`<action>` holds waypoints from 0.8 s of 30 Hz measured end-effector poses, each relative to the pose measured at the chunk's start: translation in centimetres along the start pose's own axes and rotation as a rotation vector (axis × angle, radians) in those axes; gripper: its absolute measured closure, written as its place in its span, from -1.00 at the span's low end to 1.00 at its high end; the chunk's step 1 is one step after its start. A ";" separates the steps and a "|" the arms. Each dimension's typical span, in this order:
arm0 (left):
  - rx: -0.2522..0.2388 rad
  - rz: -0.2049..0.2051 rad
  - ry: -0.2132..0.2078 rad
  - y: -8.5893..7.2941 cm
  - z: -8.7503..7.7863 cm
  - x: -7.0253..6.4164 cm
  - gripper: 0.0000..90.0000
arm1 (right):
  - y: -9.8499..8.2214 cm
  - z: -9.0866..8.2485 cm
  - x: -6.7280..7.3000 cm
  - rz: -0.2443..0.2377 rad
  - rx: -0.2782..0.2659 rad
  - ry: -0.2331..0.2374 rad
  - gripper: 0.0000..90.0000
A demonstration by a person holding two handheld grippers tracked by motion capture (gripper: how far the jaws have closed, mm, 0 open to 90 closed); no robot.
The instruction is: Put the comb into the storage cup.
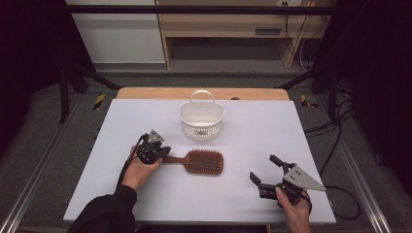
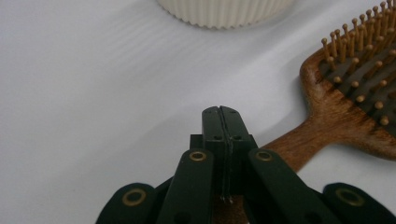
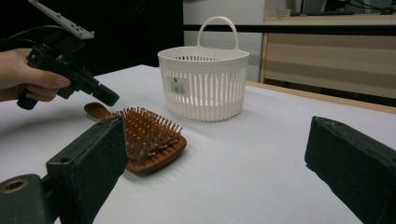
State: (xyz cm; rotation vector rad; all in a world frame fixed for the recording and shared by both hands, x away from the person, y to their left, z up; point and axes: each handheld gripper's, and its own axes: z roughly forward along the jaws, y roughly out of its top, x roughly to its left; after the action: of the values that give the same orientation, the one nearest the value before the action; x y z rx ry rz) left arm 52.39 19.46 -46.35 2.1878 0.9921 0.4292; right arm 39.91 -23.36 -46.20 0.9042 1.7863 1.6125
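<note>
A wooden paddle hairbrush (image 1: 204,161) lies bristles up on the white table (image 1: 141,121), its handle pointing left. My left gripper (image 1: 163,150) is over the handle's end with its jaws pressed flat together and nothing between them. The left gripper view has the closed tips (image 2: 220,112) above the handle of the brush (image 2: 355,93). From the right gripper view, the left gripper (image 3: 109,97) hovers just above the handle end of the brush (image 3: 149,140). My right gripper (image 1: 263,167) rests at the near right of the table, jaws wide open and empty (image 3: 217,140).
A white slatted plastic basket (image 1: 201,119) with a loop handle stands upright behind the brush, seen also as the basket (image 3: 203,84) in the right gripper view. A wooden strip (image 1: 204,93) edges the table's far side. Cables trail off to the right.
</note>
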 end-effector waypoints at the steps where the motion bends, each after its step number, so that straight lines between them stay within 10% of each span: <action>1: 0.004 0.004 -0.004 -0.1 0.1 0.0 1.00 | 0.0 0.0 0.0 -0.001 0.000 -0.001 -0.86; 24: 0.054 0.048 -0.058 -0.9 -0.6 -2.3 1.00 | 0.0 -0.1 -0.1 0.002 0.001 0.001 -0.87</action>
State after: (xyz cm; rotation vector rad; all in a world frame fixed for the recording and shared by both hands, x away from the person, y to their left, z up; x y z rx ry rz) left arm 50.09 18.40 -46.55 2.2628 0.9318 0.3625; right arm 39.88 -23.51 -46.16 0.9057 1.7881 1.6132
